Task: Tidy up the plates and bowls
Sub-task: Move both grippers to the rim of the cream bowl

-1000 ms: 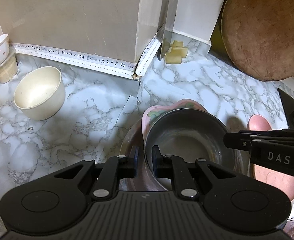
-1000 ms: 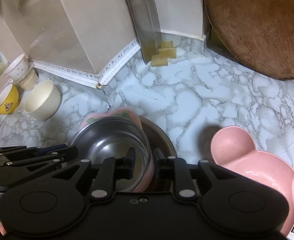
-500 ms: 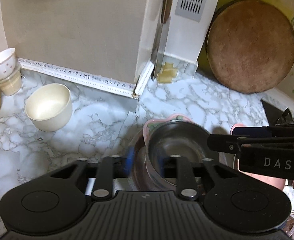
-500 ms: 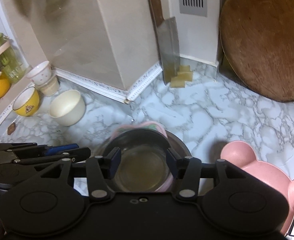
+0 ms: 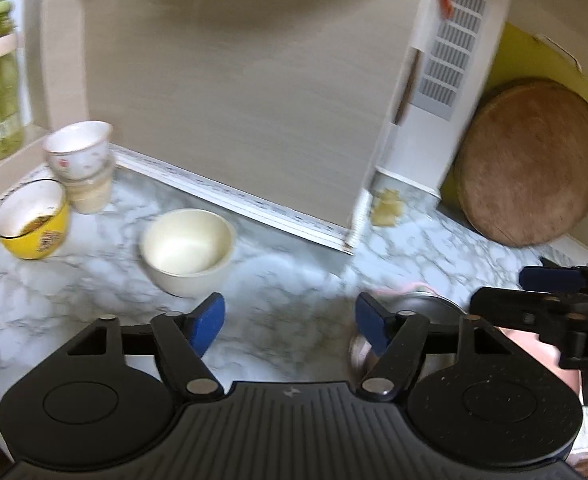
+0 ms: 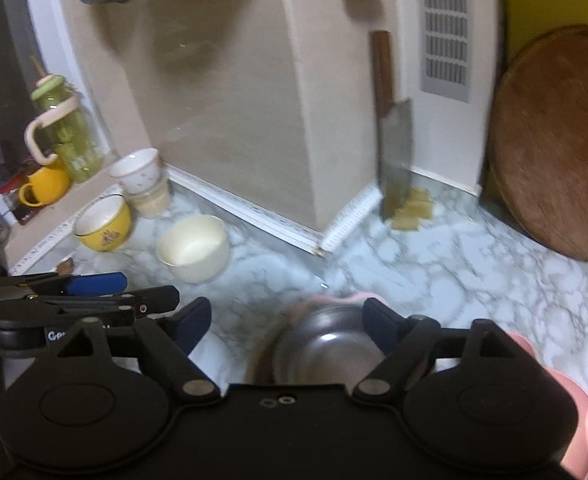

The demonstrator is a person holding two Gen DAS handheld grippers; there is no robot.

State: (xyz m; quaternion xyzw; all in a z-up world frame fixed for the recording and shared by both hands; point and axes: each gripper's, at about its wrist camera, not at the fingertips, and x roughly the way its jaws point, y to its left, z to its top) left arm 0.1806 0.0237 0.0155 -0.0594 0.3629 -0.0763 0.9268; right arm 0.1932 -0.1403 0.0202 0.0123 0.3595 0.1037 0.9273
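One cream bowl (image 6: 193, 249), one yellow bowl (image 6: 103, 222), two stacked cups (image 6: 139, 179), one steel bowl (image 6: 328, 346), one cleaver (image 6: 394, 176), one round board (image 6: 554, 140).

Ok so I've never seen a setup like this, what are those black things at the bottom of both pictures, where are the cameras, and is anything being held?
They are hand-held two-finger grippers, one in each of a person's hands, each with its own fisheye camera looking along its fingers. One picture is from the left gripper, the other from the right gripper. Both have just been opening and now hold nothing. The metal bowl sits stacked in pink dishes on the marble counter. Further back stand a cream bowl, a yellow bowl, stacked cups, a cleaver and a round wooden board.
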